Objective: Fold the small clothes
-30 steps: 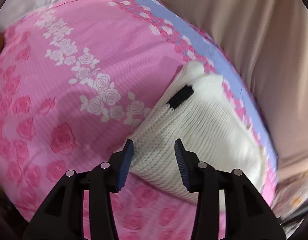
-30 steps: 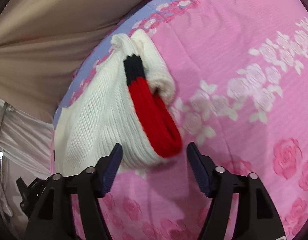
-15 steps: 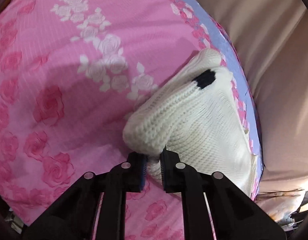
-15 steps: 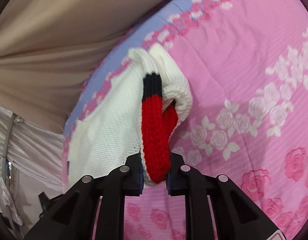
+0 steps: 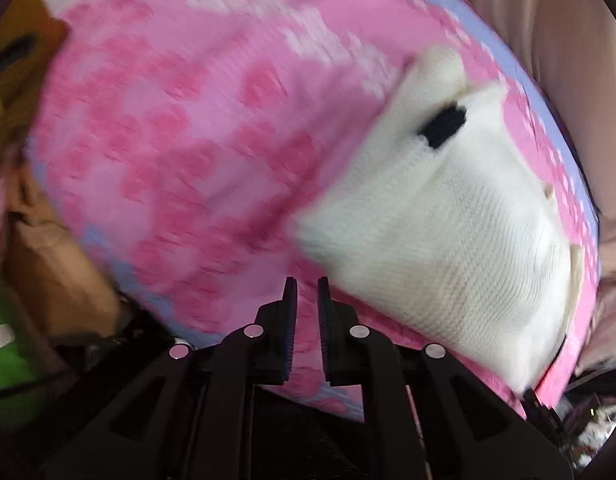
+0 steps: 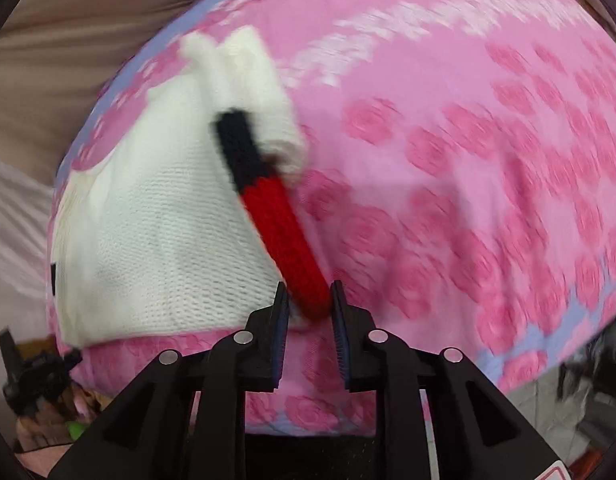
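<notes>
A white knit garment [image 5: 447, 232] lies on the pink rose-print bedspread [image 5: 188, 140], with a small black band [image 5: 443, 126] near its top. My left gripper [image 5: 307, 304] is shut just below and left of the garment's near corner, with nothing between its fingers. In the right wrist view the same garment [image 6: 160, 240] shows a black-and-red ribbed cuff [image 6: 284, 232] running down its right edge. The cuff's red end sits between the pads of my right gripper [image 6: 308, 302], which still touch it while the jaws are opening. Both views are motion-blurred.
Beige draped fabric [image 5: 567, 60] hangs beyond the bed's lilac border [image 6: 519, 344]. A yellow-brown object [image 5: 16, 60] and something green [image 5: 4, 340] lie off the bed's left side. Dark clutter [image 6: 28, 372] sits low beside the bed.
My left gripper no longer pinches the white knit corner and has drawn back off it, still shut. The right gripper has pulled away with the red cuff, and its jaws stand wider.
</notes>
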Tool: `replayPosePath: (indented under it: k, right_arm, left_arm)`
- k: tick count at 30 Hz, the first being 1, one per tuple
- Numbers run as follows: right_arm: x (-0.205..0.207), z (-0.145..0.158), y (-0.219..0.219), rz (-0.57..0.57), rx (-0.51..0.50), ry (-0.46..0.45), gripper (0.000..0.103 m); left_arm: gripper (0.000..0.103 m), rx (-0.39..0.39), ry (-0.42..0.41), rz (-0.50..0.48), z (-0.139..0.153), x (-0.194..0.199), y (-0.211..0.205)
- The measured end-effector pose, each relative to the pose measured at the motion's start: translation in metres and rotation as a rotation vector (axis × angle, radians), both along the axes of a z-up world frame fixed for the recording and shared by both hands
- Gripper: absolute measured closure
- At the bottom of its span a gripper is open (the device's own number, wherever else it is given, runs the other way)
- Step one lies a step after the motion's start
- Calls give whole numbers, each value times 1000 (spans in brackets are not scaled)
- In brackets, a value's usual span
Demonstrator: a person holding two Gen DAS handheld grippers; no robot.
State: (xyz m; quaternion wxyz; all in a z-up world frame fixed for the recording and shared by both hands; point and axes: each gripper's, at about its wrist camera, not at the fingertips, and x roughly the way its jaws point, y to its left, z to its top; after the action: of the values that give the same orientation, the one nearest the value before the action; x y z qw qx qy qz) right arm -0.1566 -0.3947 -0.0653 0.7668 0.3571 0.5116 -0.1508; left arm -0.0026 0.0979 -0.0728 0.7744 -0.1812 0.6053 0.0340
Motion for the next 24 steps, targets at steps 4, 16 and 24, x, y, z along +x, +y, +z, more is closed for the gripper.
replayPosePath:
  k: [4, 16, 24]
  right_arm:
    - [19, 54, -3, 38, -160, -126, 81]
    - [181, 24, 112, 577, -248, -96, 96]
    - [181, 31, 45, 397, -344, -70, 103]
  left_arm:
    - [94, 127, -260, -33, 68, 13, -6]
    - [90, 110, -169, -184, -2, 126, -130]
    - [90, 107, -174, -152, -16, 129, -110]
